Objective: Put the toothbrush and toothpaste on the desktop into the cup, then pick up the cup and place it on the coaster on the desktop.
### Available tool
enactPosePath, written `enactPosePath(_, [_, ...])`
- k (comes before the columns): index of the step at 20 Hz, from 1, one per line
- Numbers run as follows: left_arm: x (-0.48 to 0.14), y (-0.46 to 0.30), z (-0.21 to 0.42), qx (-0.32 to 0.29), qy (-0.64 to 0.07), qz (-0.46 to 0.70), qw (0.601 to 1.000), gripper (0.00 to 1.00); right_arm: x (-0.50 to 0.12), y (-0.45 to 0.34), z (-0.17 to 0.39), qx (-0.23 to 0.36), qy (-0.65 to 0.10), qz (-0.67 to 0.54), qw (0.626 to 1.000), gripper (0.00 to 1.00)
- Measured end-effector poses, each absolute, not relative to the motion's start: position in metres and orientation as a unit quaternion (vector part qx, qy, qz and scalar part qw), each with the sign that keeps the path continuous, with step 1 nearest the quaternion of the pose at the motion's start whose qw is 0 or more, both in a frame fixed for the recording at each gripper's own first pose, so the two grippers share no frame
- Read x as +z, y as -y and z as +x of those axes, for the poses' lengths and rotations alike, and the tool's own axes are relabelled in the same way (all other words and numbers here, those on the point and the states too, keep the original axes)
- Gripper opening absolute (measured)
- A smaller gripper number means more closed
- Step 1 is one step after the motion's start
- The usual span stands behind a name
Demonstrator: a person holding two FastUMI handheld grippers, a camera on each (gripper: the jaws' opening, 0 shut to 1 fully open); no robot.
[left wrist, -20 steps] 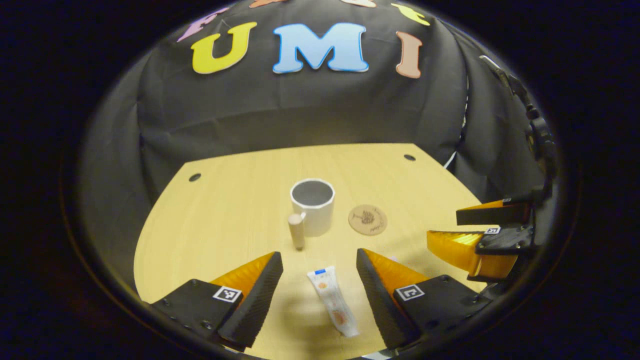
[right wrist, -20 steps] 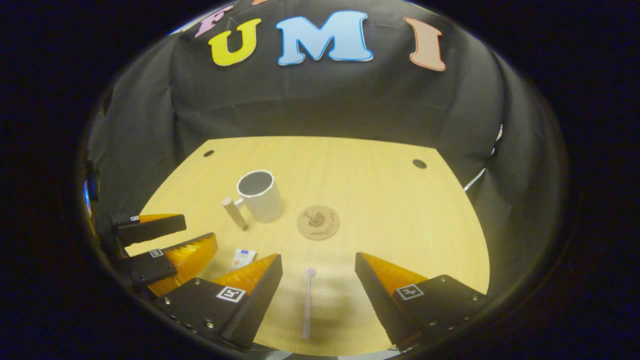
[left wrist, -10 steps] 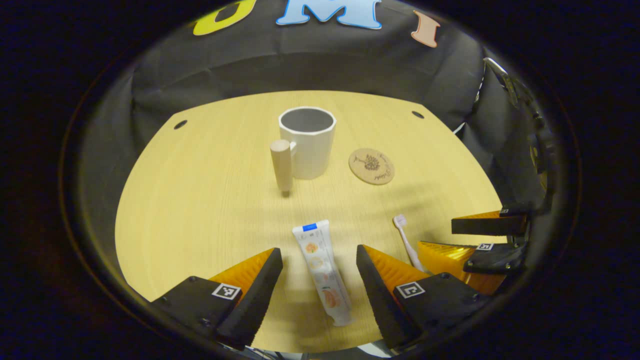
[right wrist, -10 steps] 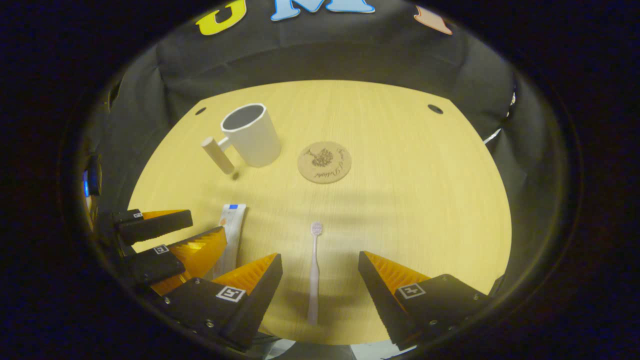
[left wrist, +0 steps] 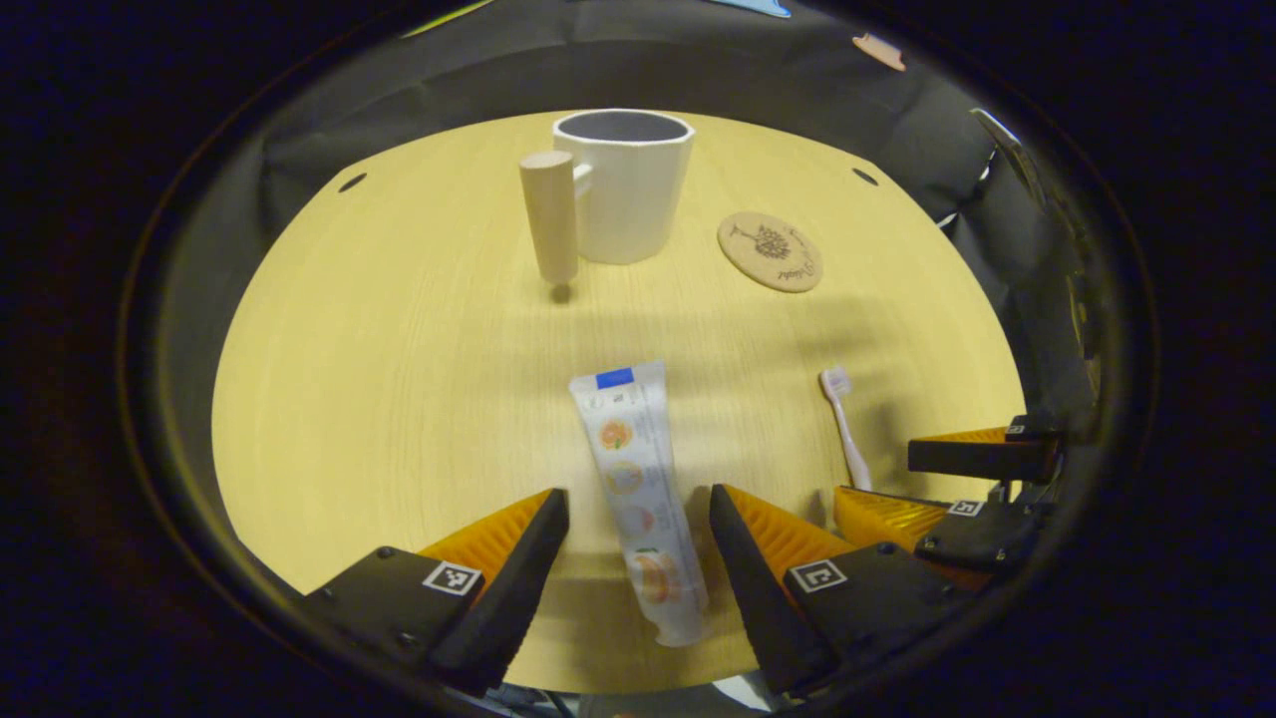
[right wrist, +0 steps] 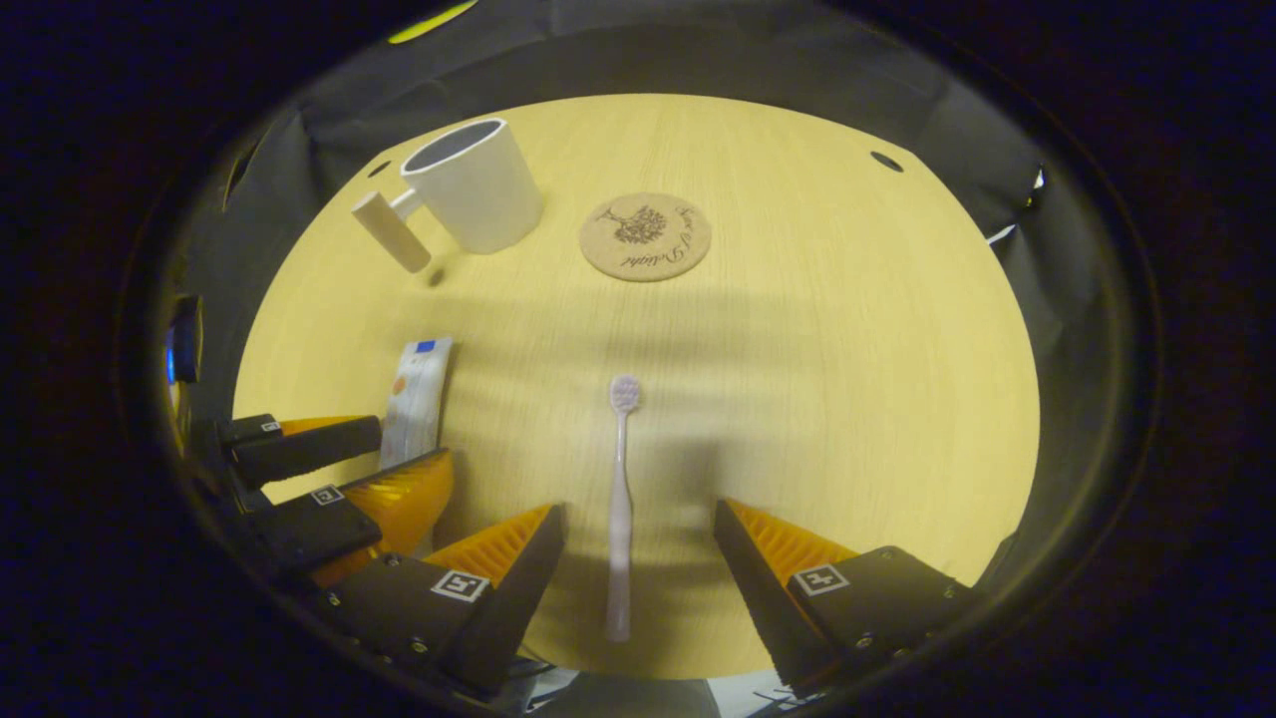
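A white toothpaste tube [left wrist: 633, 489] lies flat on the wooden desktop [left wrist: 399, 379], between the fingers of my left gripper [left wrist: 638, 514], which is open and straddles its lower half. A pale toothbrush [right wrist: 620, 489] lies lengthwise between the fingers of my right gripper [right wrist: 638, 524], also open. The white cup [left wrist: 626, 184] with a wooden peg handle [left wrist: 549, 216] stands upright at the far side, empty as far as I can see. A round cork coaster [left wrist: 771, 250] lies to its right. The right gripper [left wrist: 937, 479] shows at the right edge of the left gripper view, beside the toothbrush [left wrist: 843, 424].
In the right gripper view the cup [right wrist: 471, 184], coaster [right wrist: 645, 235] and toothpaste [right wrist: 414, 399] show, with the left gripper [right wrist: 329, 469] at lower left. Small dark holes [right wrist: 885, 161] mark the desktop's far corners. Black cloth surrounds the table.
Both grippers have tilted down and moved lower over the desktop. The toothpaste and the toothbrush now lie deeper between the open fingers. Nothing on the table has moved.
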State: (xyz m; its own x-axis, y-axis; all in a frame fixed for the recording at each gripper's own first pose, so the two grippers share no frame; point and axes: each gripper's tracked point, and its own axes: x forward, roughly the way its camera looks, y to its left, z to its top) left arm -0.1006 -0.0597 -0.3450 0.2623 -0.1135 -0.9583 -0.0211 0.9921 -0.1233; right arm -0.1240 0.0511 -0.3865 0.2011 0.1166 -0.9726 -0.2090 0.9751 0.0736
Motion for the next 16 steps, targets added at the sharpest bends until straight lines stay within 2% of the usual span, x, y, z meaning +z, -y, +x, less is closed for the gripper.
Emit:
enactPosePath(11, [-0.35,0.057,-0.098,-0.01,-0.642,-0.029,0.766,0.95,-0.399,-0.042,-0.134,0.086,-0.69,-0.064,0.716,0.93])
enactPosePath(12, [-0.35,0.056,-0.099,-0.009,-0.647,-0.028,0.762,0.96,-0.393,-0.043,-0.136,0.083,-0.693,-0.062,0.714,0.83])
enactPosePath(13, [-0.351,0.054,-0.097,-0.007,-0.646,-0.025,0.763,0.95,-0.395,-0.043,-0.134,0.081,-0.696,-0.062,0.711,0.8])
enactPosePath(14, [-0.352,0.051,-0.095,-0.004,-0.646,-0.029,0.763,0.84,-0.397,-0.042,-0.135,0.076,-0.698,-0.057,0.71,0.8])
enactPosePath(15, [-0.35,0.05,-0.096,-0.001,-0.647,-0.033,0.762,0.75,-0.392,-0.042,-0.136,0.071,-0.702,-0.052,0.707,0.51])
enactPosePath(16, [-0.351,0.049,-0.095,0.003,-0.646,-0.032,0.763,0.74,-0.395,-0.041,-0.136,0.069,-0.705,-0.052,0.704,0.4])
